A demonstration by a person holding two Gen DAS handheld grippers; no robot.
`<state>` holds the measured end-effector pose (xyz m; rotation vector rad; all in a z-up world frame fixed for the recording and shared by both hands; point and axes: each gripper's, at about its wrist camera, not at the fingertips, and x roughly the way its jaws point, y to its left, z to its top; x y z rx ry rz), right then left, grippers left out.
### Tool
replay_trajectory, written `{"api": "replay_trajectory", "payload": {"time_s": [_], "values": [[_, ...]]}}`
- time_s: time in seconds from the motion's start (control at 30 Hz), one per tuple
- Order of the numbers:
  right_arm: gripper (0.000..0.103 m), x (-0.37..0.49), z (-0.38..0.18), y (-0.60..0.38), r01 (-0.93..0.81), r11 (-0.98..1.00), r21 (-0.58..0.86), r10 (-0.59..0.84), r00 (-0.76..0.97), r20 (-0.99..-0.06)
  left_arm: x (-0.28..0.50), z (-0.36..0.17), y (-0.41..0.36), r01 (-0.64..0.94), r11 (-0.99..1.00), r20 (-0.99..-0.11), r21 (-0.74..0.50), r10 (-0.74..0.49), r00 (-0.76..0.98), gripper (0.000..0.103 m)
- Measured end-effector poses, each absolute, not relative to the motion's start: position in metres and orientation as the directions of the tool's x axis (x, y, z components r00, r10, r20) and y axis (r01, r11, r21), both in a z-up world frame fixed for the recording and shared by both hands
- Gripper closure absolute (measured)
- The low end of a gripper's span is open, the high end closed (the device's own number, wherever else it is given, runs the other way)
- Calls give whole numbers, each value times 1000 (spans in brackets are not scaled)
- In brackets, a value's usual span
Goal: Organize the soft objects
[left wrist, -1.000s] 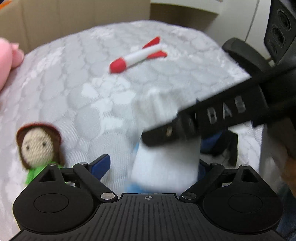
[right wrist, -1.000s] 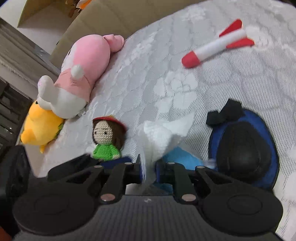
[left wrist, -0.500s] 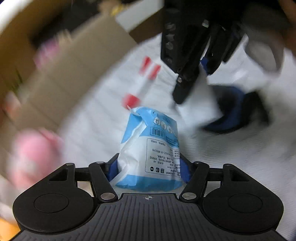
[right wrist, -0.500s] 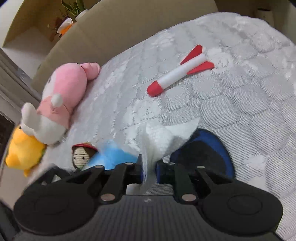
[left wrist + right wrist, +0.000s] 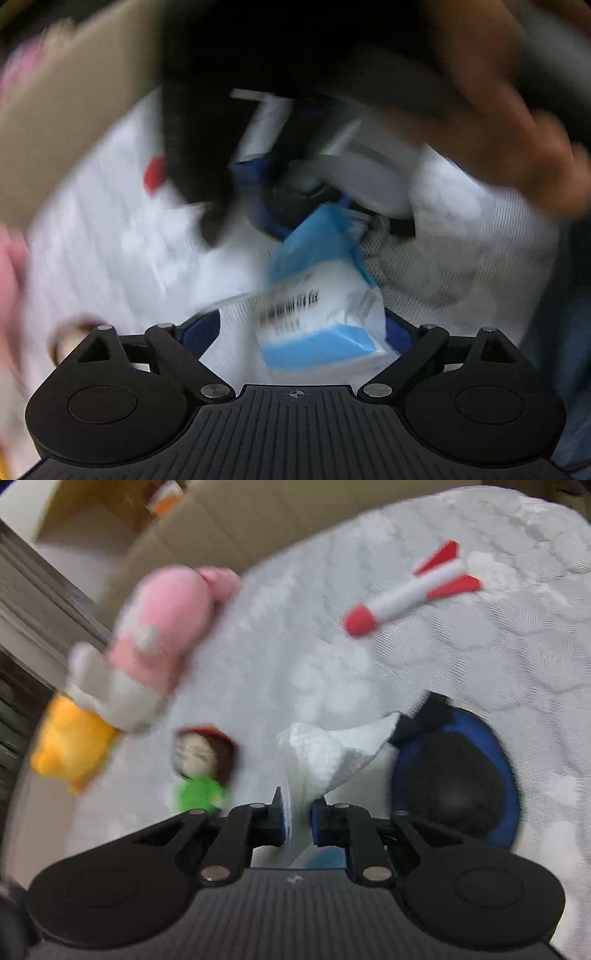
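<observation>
In the blurred left wrist view, a blue and white tissue pack [image 5: 321, 314] lies tilted between the spread fingers of my left gripper [image 5: 300, 323]. It leans toward the right blue pad [image 5: 400, 328], with a gap at the left pad; the gripper is open. My right gripper [image 5: 297, 806] is shut on a white tissue [image 5: 325, 753] that stands up from its fingers. On the bed cover lie a crochet doll in green [image 5: 203, 764], a pink plush [image 5: 166, 620], a yellow plush [image 5: 70, 746], a red and white rocket [image 5: 410, 594] and a blue and black hat [image 5: 458, 775].
The white quilted bed cover [image 5: 517, 664] carries everything. A cardboard box wall [image 5: 229, 520] stands behind the bed. In the left wrist view the other gripper's dark body [image 5: 192, 147] and a hand [image 5: 498, 129] hang close above the pack.
The left gripper's fingers have spread and the tissue pack has slumped to the right between them. The right gripper keeps its hold on the tissue, now pulled away from the pack.
</observation>
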<state>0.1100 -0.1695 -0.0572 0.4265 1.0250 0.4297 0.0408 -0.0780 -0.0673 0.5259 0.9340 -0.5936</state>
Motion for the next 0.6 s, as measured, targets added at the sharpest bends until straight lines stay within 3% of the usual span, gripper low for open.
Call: {"api": "replay_trajectory", "payload": {"time_s": [0.17,0.37,0.43,0.47,0.5,0.6], "values": [[86,105,-63,-173,-94,886,455,447,442,-778,78,-80,-44,480,834,-903,-271,-393,173,4],[86,79,-59,-162,-150,958,244,287,491,-823,84,-96,-55,474,845,-916,-250,-365,168,4],[86,76,-57,-158,-161,973,163,224,523,-823,81,-92,-58,485,851,-908,-202,-348,233,4],[86,76,-55,-158,-156,978,135,199,544,-815,78,-87,-59,495,859,-907,-128,-304,292,13],[86,76,-52,-159,-150,982,111,178,564,-806,76,-82,-60,502,865,-900,-26,-239,365,27],[86,80,-47,-175,-117,962,248,270,575,-773,68,-72,-60,482,819,-792,311,-57,608,35]]}}
